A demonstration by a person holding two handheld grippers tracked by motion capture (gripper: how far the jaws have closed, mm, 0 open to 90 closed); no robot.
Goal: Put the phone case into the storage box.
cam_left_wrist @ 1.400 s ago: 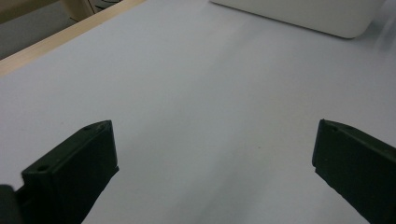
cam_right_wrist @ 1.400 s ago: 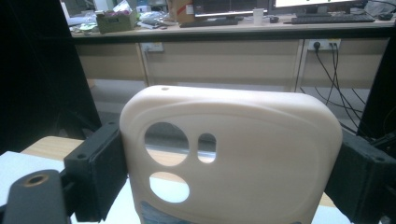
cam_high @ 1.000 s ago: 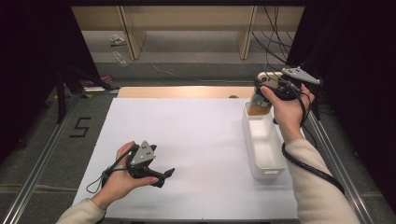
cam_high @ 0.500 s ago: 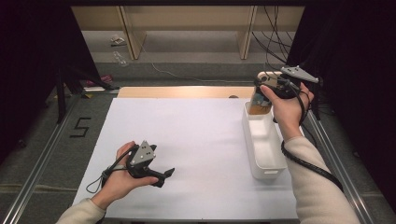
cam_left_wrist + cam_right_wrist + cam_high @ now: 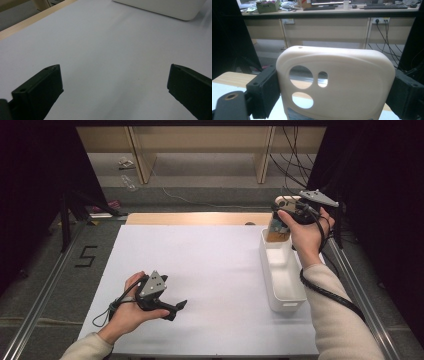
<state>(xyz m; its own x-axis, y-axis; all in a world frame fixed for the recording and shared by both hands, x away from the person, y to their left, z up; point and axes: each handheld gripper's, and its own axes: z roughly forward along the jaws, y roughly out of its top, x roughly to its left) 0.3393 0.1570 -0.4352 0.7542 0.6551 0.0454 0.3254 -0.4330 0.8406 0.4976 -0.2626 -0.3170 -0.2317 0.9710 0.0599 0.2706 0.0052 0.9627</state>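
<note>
Nothing has moved | right gripper (image 5: 280, 222) jaws clamp phone case (image 5: 337, 85) upright over white bin (image 5: 282, 275), ready to drop | left gripper (image 5: 175, 309) rests wide open, empty, on tabletop (image 5: 210, 265)

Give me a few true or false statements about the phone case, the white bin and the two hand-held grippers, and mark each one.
1. The right hand-held gripper grips a cream phone case by its sides. True.
2. The phone case lies flat on the white mat. False: it is held up above the far end of the white bin.
3. The left hand-held gripper holds nothing, jaws apart. True.
4. The bin stands on the left side of the mat. False: it stands on the right side.
5. The phone case has camera cut-outs. True.
</note>
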